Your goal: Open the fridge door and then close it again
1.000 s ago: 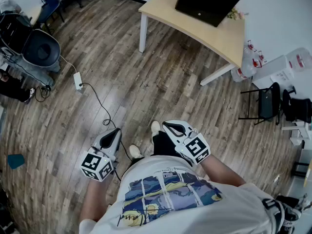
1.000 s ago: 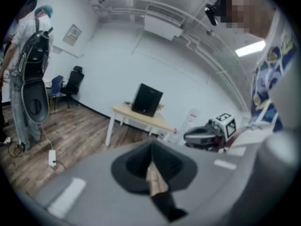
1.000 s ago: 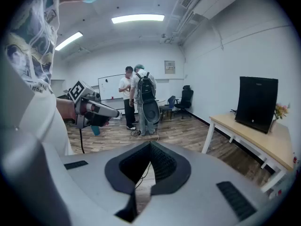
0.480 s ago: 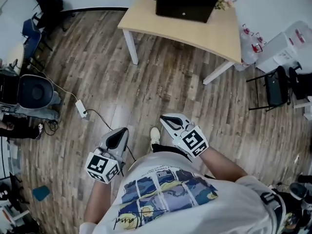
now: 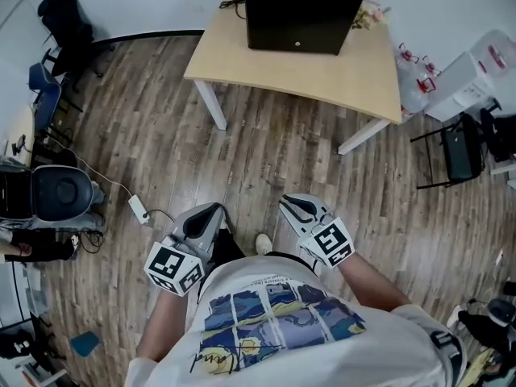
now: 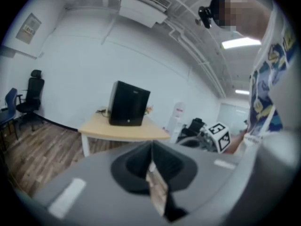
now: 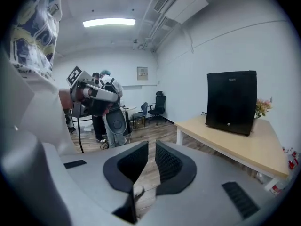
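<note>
Office-type workroom, half lab. Wood-plank floor [image 5: 266,135], plain white walls [image 6: 84,65]. A light wooden table [image 5: 322,75] on white legs stands by the wall, with a small black fridge [image 5: 306,10] on top. Swivel office chairs [image 7: 160,105] line the far wall, and another black chair [image 6: 33,88] sits in a corner. The ceiling is bare, with exposed pipes [image 6: 188,36], a strip light [image 7: 109,22] and an air-con unit [image 6: 141,12] mounted up high. A power strip [image 5: 139,210] and its cable lie loose on the floor. Plastic boxes [image 5: 468,95] sit by the wall. There is a framed notice [image 7: 142,73] on the far wall. Other people [image 7: 99,126] stand in the back.
</note>
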Tool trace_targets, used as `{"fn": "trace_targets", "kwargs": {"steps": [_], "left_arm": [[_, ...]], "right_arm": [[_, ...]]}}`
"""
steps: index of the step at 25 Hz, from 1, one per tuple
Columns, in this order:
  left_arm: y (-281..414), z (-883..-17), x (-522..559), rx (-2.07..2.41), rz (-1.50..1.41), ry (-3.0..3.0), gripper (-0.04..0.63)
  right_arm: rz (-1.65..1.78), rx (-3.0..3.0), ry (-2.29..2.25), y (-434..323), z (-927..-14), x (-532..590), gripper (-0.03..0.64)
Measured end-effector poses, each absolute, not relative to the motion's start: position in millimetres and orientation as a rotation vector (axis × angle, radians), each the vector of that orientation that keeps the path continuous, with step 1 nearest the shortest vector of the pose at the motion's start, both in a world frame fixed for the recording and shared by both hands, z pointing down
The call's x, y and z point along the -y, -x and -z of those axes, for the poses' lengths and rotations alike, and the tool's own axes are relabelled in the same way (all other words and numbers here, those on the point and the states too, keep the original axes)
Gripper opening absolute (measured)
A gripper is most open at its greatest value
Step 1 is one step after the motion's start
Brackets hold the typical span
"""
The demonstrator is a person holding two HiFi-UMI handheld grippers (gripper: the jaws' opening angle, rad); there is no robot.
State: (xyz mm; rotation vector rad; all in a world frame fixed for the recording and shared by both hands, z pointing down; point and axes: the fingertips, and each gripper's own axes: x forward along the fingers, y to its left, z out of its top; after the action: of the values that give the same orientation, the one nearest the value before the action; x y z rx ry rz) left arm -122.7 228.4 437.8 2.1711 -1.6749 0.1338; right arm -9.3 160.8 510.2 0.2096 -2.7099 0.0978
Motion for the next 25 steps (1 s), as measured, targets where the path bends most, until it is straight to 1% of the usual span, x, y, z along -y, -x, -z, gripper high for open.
{"fn": "trace_targets", "kwargs": {"steps": [3, 4, 5, 8, 12, 17, 21, 25], "left_arm": [[141.8, -440.6, -193.6, 1.627, -0.104, -2.218, 0.012], [148.8, -441.9, -179.3, 1.609, -0.098, -2.238, 0.014], [156.6, -442.6, -165.0, 1.593, -0.092, -2.256, 0.015], [182.7, -443.5, -124.6, 1.537, -0.059, -2.302, 0.017], [218.4, -435.2, -60.8, 1.402, -0.054, -2.400, 0.040], [266.5, -417.3, 15.2, 1.328, -0.064, -2.518, 0.041], [300.6, -422.0, 67.2, 1.270, -0.095, -2.570, 0.048], [323.9, -420.2, 121.3, 1.229, -0.129, -2.621, 0.051]], "right_arm": [[-0.105, 2.708, -0.309, 19.9, -506.1, -134.3, 0.027], [-0.103, 2.706, -0.343, 23.9, -505.3, -124.1, 0.058], [-0.103, 2.699, -0.372, 28.4, -505.9, -114.3, 0.074], [-0.103, 2.660, -0.462, 43.0, -507.5, -86.7, 0.075], [-0.153, 2.647, -0.667, 65.6, -484.6, -45.0, 0.069], [-0.201, 2.609, -0.788, 104.2, -481.9, -7.5, 0.064], [-0.221, 2.587, -0.882, 131.8, -484.2, 12.4, 0.064], [-0.219, 2.563, -1.010, 139.3, -478.3, 24.6, 0.064]]}}
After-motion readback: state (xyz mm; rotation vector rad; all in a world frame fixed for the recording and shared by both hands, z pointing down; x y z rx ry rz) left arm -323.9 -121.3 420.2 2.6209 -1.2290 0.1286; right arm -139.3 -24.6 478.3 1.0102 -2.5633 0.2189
